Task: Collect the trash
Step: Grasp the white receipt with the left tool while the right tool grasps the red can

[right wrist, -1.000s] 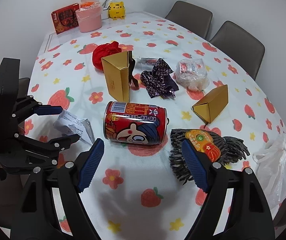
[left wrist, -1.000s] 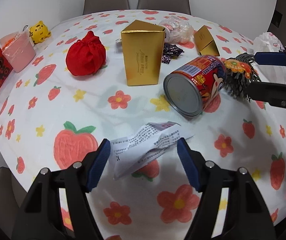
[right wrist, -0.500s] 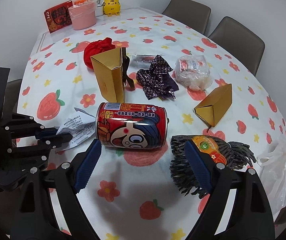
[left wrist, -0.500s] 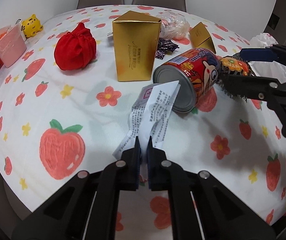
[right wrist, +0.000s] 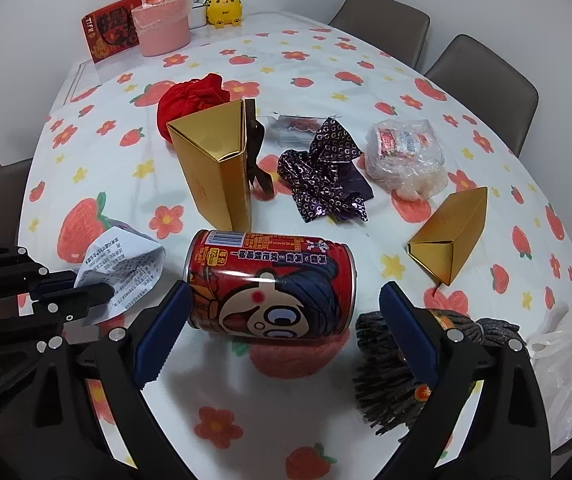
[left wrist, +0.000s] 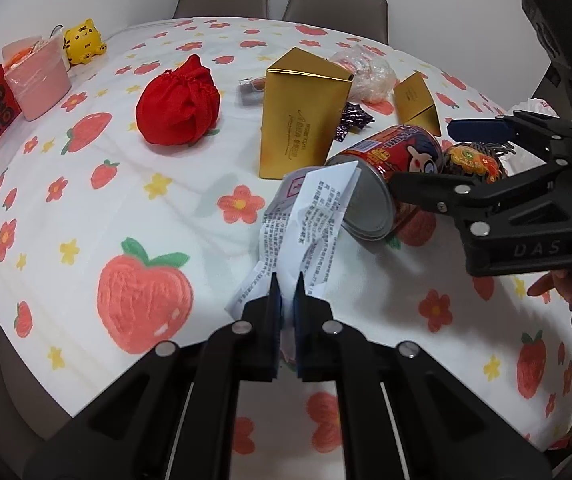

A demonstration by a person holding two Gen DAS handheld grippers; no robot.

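Left hand-held gripper (left wrist: 285, 292) has pinched the receipt (left wrist: 310, 216) and raised it; right hand-held gripper (right wrist: 282, 320), jaws just widened, straddles the can (right wrist: 270, 284) without clamping it.

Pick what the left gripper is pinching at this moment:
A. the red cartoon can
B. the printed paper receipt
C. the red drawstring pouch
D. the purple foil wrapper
B: the left gripper has its blue pads shut on the lower end of the printed paper receipt, which stands up from the tablecloth.
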